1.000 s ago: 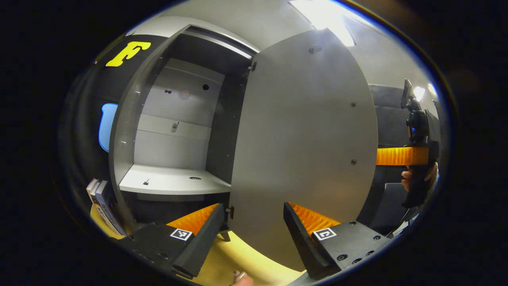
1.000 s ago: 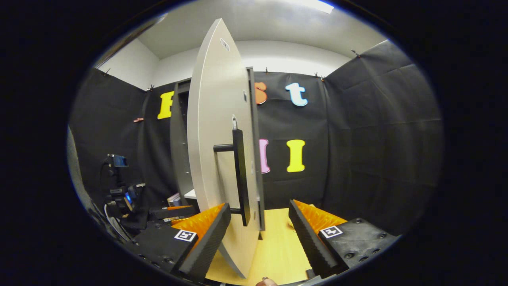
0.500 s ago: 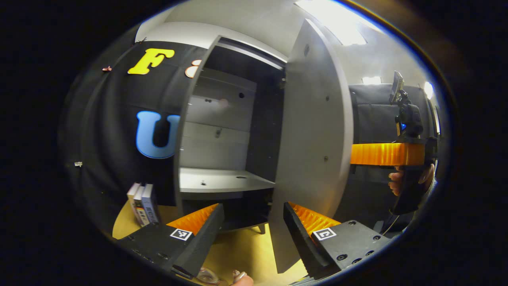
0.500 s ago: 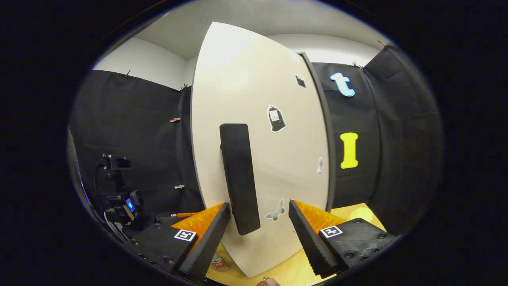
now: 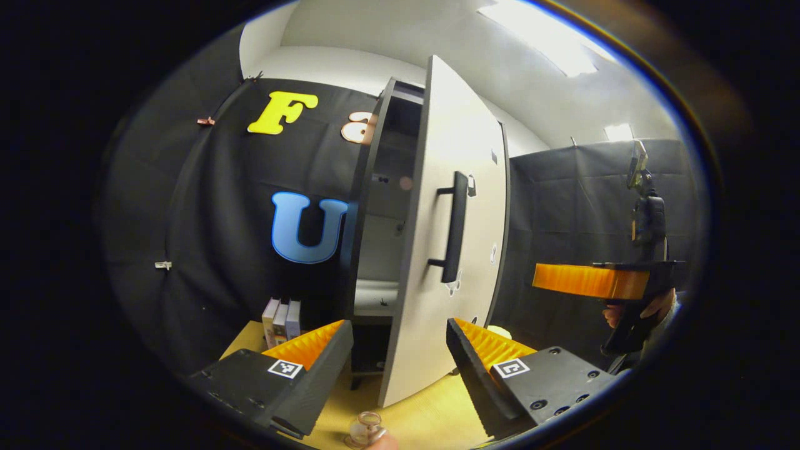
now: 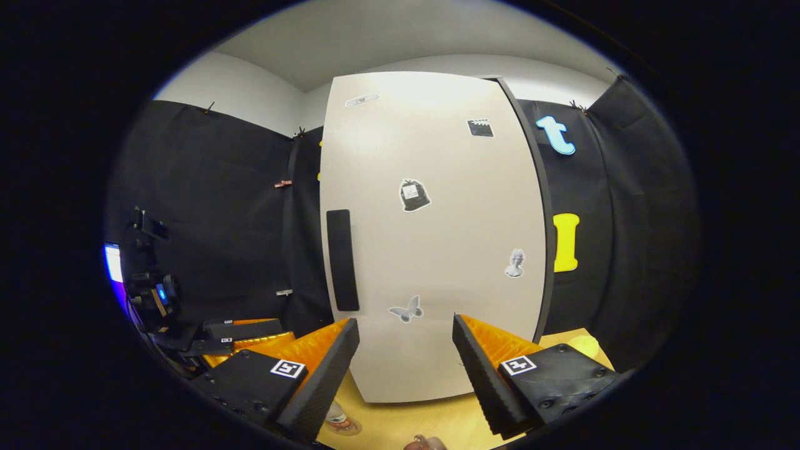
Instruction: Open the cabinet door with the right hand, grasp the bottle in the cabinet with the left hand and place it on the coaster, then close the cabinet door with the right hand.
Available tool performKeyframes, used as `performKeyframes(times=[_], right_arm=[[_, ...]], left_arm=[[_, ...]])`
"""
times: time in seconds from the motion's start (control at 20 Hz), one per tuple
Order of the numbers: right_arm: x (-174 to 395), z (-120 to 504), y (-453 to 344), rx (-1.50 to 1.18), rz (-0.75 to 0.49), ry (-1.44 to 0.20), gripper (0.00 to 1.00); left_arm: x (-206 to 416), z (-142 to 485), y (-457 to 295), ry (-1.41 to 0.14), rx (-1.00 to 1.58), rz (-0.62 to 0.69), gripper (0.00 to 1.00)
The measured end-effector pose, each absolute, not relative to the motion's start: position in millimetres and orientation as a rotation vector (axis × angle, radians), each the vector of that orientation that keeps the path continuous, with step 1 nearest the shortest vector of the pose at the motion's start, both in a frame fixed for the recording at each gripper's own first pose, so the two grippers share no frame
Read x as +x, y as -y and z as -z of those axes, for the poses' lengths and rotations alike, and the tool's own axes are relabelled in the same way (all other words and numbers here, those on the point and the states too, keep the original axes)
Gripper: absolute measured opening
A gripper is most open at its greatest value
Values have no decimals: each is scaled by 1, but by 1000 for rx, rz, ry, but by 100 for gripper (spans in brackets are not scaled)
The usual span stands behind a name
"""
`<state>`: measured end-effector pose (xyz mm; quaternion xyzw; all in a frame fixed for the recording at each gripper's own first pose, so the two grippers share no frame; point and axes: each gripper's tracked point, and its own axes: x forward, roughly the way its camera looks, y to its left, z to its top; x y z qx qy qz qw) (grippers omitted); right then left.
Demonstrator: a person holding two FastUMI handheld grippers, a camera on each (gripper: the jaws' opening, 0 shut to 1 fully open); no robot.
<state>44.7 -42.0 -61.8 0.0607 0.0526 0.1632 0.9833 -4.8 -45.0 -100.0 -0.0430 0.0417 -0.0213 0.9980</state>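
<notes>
The left gripper view shows the left gripper point(image 5: 400, 356) with its two fingers spread wide apart and nothing between them. It hangs above the yellow table point(image 5: 431, 419). In front of it stands the cabinet point(image 5: 381, 250), and its door point(image 5: 450, 250) is partly open, so a narrow gap lets me see a pale shelf point(image 5: 375, 294) inside. On the outer face of the door there is a dark vertical handle point(image 5: 455, 228). At the very bottom edge, between the fingers, a small clear bottle point(image 5: 365, 428) stands on the table; the coaster under it I cannot make out here. To the left of the cabinet some books point(image 5: 281, 319) stand upright on the table. Far on the right side the right gripper point(image 5: 590, 281) is seen from the side, held by a hand point(image 5: 650, 309), well apart from the door.

The right gripper view shows the right gripper point(image 6: 405, 359), also with the fingers wide apart and holding nothing. It faces the outer side of the door point(image 6: 431, 250), which carries several small stickers point(image 6: 414, 195), and the handle point(image 6: 342, 259) is at its left side, not touched by the fingers. At the bottom, just beside the left finger, the bottle point(image 6: 337, 417) stands on a round coaster point(image 6: 345, 429) on the table point(image 6: 437, 422). At the left, lower down, the left gripper point(image 6: 240, 340) is visible.
</notes>
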Motion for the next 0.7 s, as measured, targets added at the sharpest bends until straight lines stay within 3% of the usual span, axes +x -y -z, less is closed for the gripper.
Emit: performKeyframes(times=[0.25,0.7], right_arm=[[64,76,77,-22,-293,-45,97],[76,71,115,-3,-238,-19,97]], left_arm=[[16,95,78,-52,-77,30,95],[34,88,106,-30,-30,-4,95]])
